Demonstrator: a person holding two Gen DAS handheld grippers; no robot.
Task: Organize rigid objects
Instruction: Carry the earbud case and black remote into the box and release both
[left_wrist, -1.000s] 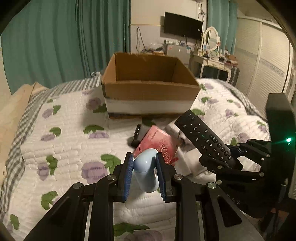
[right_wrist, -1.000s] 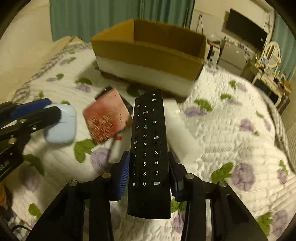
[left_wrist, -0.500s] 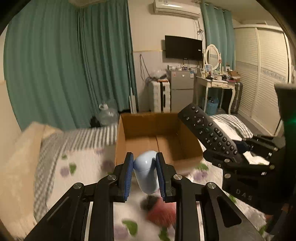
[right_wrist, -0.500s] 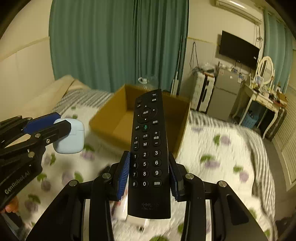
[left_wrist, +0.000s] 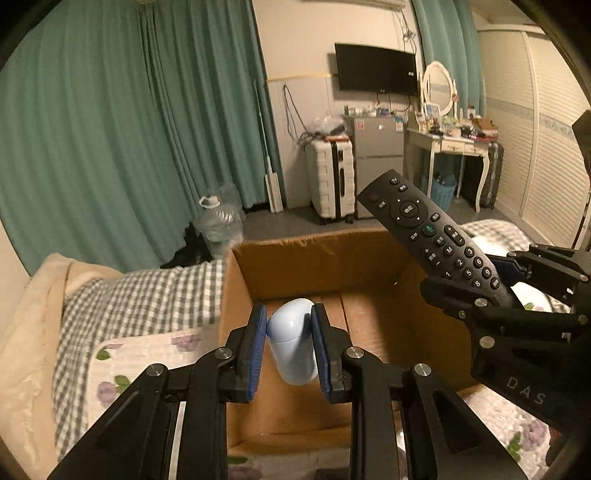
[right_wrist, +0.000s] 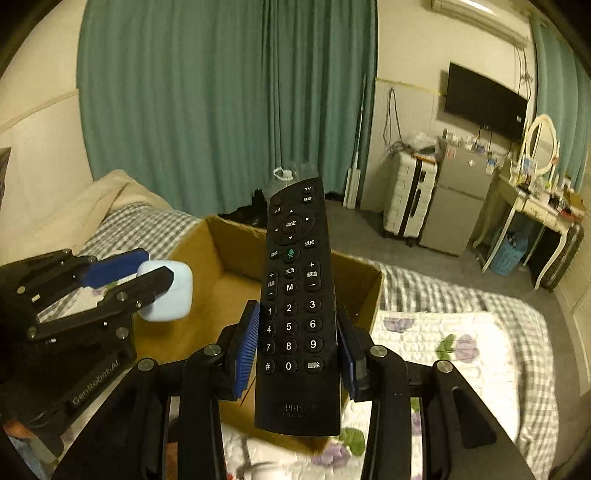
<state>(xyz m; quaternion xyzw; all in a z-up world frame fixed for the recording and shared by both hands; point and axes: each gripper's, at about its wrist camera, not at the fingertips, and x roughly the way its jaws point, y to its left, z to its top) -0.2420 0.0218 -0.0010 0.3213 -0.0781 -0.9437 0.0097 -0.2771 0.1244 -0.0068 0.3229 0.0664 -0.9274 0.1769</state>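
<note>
Remote (right_wrist: 301, 295) clamped in right tool (right_wrist: 299, 347), earbud case (left_wrist: 291, 341) in left tool (left_wrist: 289, 347), above open box (left_wrist: 314, 251).

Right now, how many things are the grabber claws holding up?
2. The pale blue rounded plastic case is pinched in the left gripper; the long black TV remote is in the right gripper. Both hang above the open brown cardboard box.

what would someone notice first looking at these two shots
The black remote fills the middle of the right wrist view, clamped in the right gripper above the open cardboard box on the bed. Beside it, the left gripper holds a pale blue case over the box's left side.
</note>
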